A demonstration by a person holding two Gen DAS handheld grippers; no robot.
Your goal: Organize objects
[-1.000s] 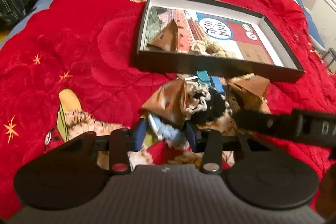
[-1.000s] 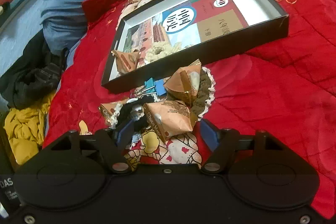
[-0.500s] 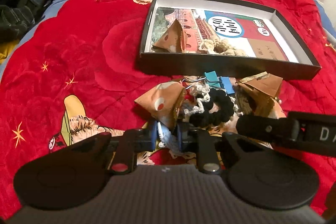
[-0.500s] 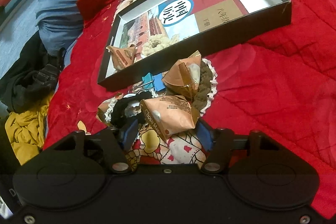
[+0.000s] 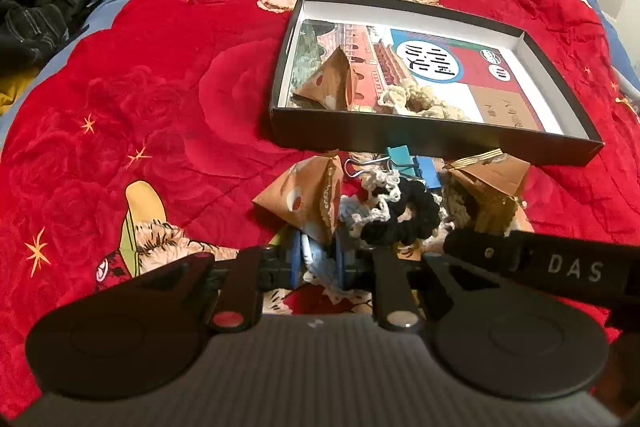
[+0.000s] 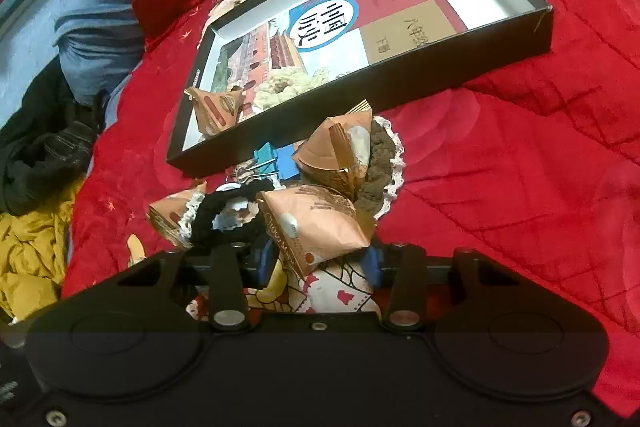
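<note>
Both jaws are busy. On the left gripper (image 5: 318,259) they are pressed shut on a light blue scrunchie (image 5: 322,263), low in the heap. On the right gripper (image 6: 318,259) they are closing around a triangular snack packet (image 6: 316,227), which sits between them — whether the pads already press on it I cannot tell.

By my judgement the sorting has only begun. Inside the black box (image 5: 436,143) lie one brown packet (image 5: 328,83) and one cream scrunchie (image 5: 416,99). Outside, on the red blanket (image 5: 160,115) just before the near wall of the box, a heap waits: a black scrunchie (image 5: 400,211), a brown scrunchie with white lace (image 6: 380,159), blue binder clips (image 6: 266,157) and more packets (image 6: 336,151).

For writing — the right gripper's body shows "DAS" in the left view. The printed sheet at the bottom of the box carries large Chinese characters in a blue circle (image 6: 322,23); the packet's print is too small to read surely.
</note>
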